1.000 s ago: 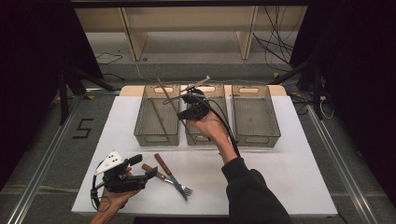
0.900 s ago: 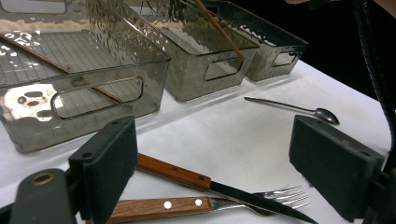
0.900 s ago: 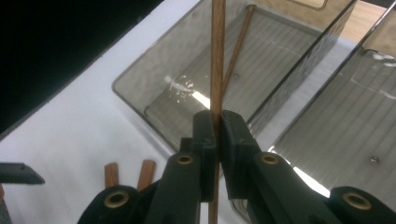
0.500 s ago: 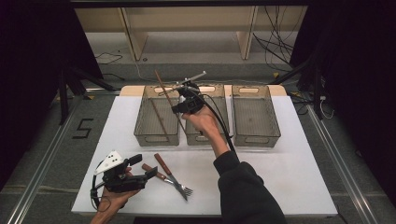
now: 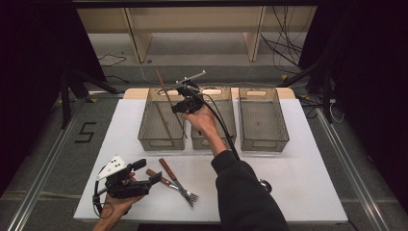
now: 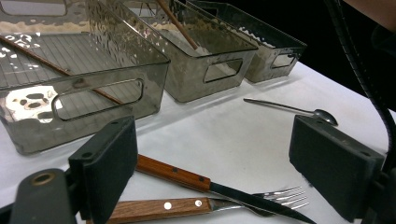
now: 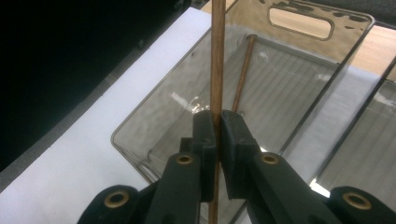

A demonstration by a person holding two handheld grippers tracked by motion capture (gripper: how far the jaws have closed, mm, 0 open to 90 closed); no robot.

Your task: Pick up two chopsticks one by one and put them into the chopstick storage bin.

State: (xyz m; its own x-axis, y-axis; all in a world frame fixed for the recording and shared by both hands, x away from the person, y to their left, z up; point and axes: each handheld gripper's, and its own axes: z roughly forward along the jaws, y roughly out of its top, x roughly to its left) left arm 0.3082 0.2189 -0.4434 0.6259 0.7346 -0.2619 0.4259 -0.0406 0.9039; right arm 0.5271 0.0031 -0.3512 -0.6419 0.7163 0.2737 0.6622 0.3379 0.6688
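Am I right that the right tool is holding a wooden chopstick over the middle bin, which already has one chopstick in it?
Not quite. The right tool grips its chopstick over the left bin, not the middle one. The right gripper view shows the other chopstick already lying in that left bin.

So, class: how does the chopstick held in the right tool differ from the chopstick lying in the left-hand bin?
The held chopstick is clamped in the right tool and hangs above the bin; the bin chopstick lies loose on its floor. The held chopstick is steeply tilted; the other lies flat. Both are thin brown wooden sticks.
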